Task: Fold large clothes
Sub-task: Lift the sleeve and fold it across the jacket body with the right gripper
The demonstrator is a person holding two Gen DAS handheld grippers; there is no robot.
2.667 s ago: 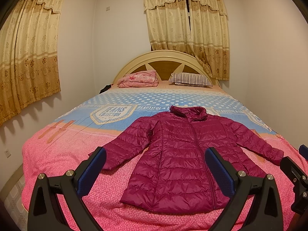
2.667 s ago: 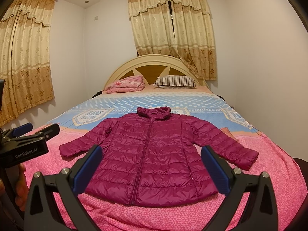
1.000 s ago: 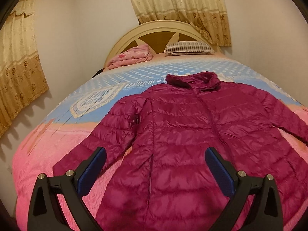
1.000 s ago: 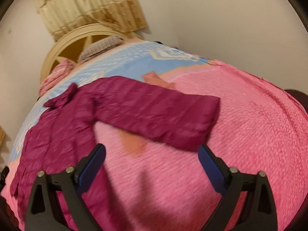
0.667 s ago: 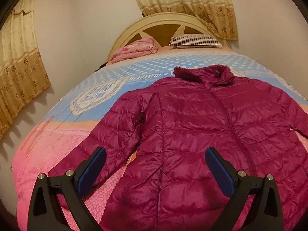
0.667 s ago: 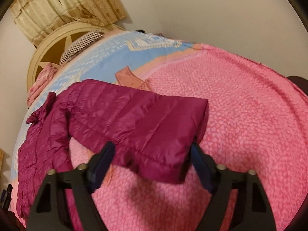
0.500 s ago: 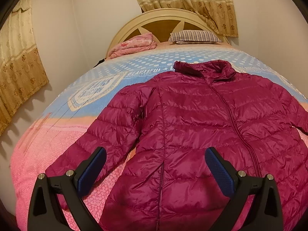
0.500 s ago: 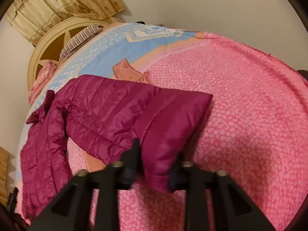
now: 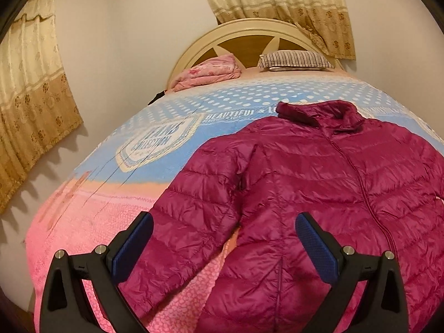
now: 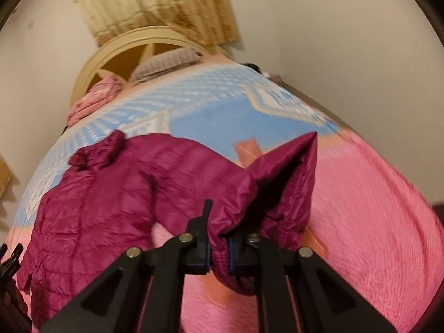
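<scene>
While both views show one garment on the bed, I log them in turn.

Left wrist view, garment: magenta quilted down jacket [image 9: 319, 183] lies flat, front up, on the pink and blue printed bedspread [image 9: 91, 222]; collar toward the cream arched headboard [image 9: 249, 32], hem toward me.
Left wrist view, claw: my left gripper [image 9: 223, 242] stands wide, nothing between its blue pads [image 9: 133, 242]; it hangs over the gap between the near sleeve and the body.
Left wrist view, axis: that sleeve runs down-left from the shoulder, its cuff low beside the left pad.

Right wrist view, claw: my right gripper [image 10: 217, 249] is clamped on the far sleeve's cuff [image 10: 280, 191], fabric pinched and raised off the bedspread.
Right wrist view, bearing: jacket body lies left of the claw; I judge the fold must carry the cuff leftward, across the chest.
Nearer hand: right for this sleeve, left for the other.
</scene>
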